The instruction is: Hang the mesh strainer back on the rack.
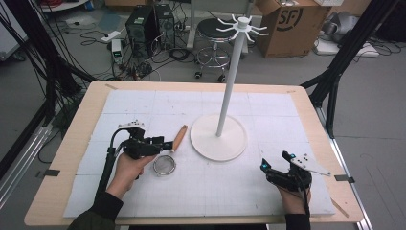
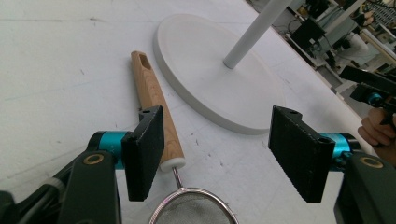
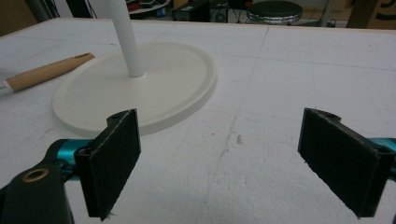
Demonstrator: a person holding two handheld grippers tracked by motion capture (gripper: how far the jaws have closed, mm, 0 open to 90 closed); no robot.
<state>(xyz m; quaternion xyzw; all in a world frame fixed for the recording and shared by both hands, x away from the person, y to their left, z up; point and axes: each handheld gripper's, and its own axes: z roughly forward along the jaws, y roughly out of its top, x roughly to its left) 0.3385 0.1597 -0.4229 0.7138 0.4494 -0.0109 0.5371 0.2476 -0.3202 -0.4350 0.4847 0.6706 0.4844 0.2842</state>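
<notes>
A small metal strainer (image 1: pixel 164 165) with a wooden handle (image 1: pixel 179 138) lies on the white mat, left of the stand's round base (image 1: pixel 219 137). My left gripper (image 1: pixel 165 143) hovers just over the handle's near end, open. In the left gripper view the handle (image 2: pixel 152 93) runs beside the left pad and the mesh bowl (image 2: pixel 194 207) sits below the jaws, whose pads stand apart without pressing on it. My right gripper (image 1: pixel 275 160) rests low at the front right, open with nothing between its pads (image 3: pixel 116 163), pointing toward the base (image 3: pixel 154 88).
A tall white pole (image 1: pixel 231 79) rises from the base and ends in a ring of hooks (image 1: pixel 242 25). The white mat (image 1: pixel 143 103) covers most of the wooden table. A stool, boxes and cables stand on the floor behind.
</notes>
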